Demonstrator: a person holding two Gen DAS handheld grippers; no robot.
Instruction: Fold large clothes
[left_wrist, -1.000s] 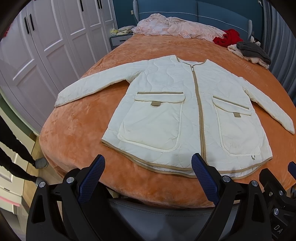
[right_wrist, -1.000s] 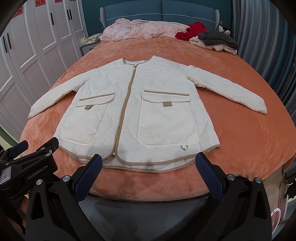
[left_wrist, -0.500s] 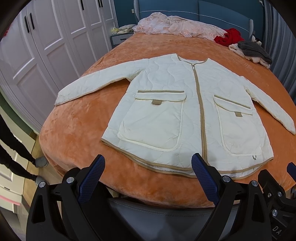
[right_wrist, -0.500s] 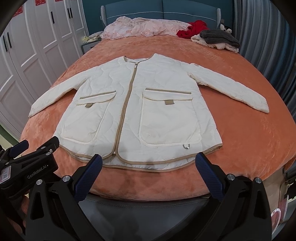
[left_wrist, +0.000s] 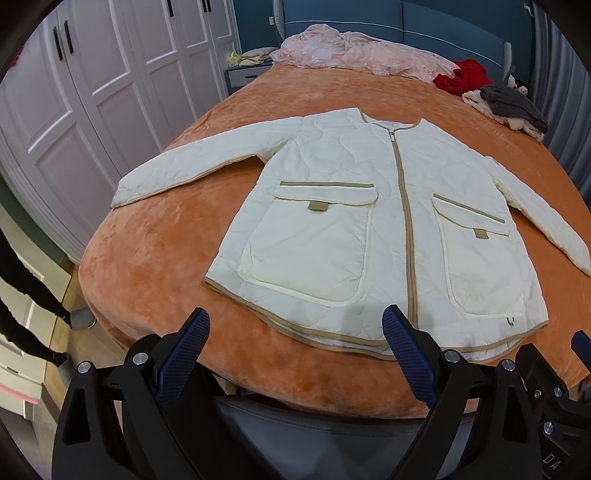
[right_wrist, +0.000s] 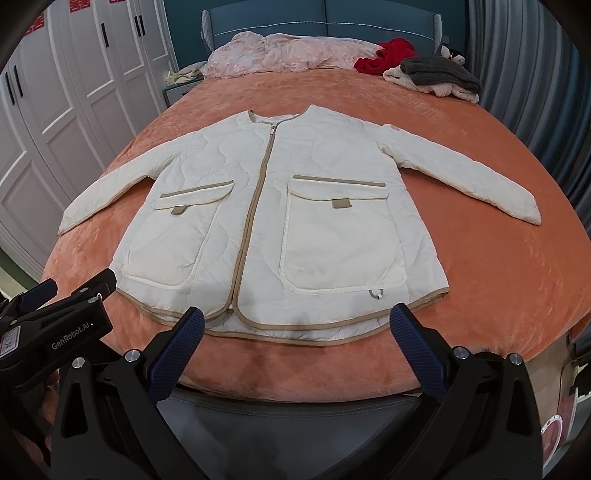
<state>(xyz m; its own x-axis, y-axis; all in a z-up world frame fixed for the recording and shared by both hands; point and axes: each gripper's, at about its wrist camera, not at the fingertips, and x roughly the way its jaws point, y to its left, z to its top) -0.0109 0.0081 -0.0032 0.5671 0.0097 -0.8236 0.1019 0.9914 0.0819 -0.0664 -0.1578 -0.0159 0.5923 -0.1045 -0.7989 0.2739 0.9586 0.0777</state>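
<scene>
**At the foot of the bed: jacket flat, both grippers waiting**

Across the orange plush bedspread (right_wrist: 480, 155) a cream quilted jacket (right_wrist: 280, 206) lies face up, zipped, sleeves spread out to either side. Its long axis runs from the hem, nearest me, up to the collar at 12 o'clock. Tan binding traces the curved hem, the zip and both pocket flaps; the padding looks soft and puffy, so I'd guess it folds into thick, springy layers.

Both grippers hang just short of that hem, touching nothing. The left gripper (left_wrist: 295, 360) has its fingers spread wide and empty, with the hem's left corner at about 11 o'clock from it. The right gripper (right_wrist: 295, 354) is spread the same way, the zip's bottom end at 11 o'clock, the right hem corner at 1 o'clock. Each arm looks about equally near its own side.

Loose clothes (right_wrist: 432, 74) are heaped by the headboard at 12 o'clock, well apart from the jacket.
</scene>
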